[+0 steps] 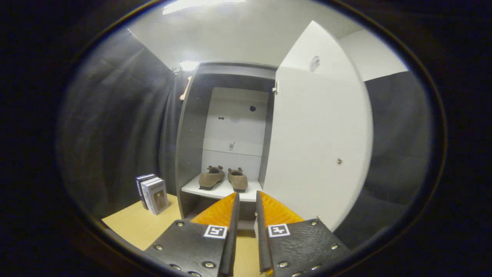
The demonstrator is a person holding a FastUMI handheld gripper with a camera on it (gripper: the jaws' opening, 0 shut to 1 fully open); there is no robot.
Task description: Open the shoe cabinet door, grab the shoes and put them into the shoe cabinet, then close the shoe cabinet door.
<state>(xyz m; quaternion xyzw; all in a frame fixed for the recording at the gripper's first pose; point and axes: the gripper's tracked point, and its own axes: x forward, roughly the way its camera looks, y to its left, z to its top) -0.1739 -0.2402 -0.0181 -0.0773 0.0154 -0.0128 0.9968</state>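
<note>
A: Where is the shoe cabinet (192, 127) relative to the gripper (248, 198)?

B: Straight ahead, beyond the fingertips; its dark frame stands on the pale wooden worktop (134, 225), and its white door (319, 127) is swung wide open on the cabinet's right side, edge toward us.

A: And the shoes?

B: The pair of brown shoes (223, 177) sits inside the cabinet on the white shelf (215, 190), side by side, toes pointing toward the camera; the left one angles a little outward; they lie near the front edge of the shelf, just beyond the fingertips.

A: What about the jaws?

B: Nearly closed; only a narrow gap runs between the two fingers, and nothing is held in it; the tips sit in front of the shelf's front edge, apart from the shoes.

A: Anything else near the cabinet?

B: A few books (152, 194) stand upright on the worktop just left of the cabinet; a small knob (339, 161) shows on the door's face, and a hinge (275, 89) sits at the door's upper corner against the cabinet.
</note>
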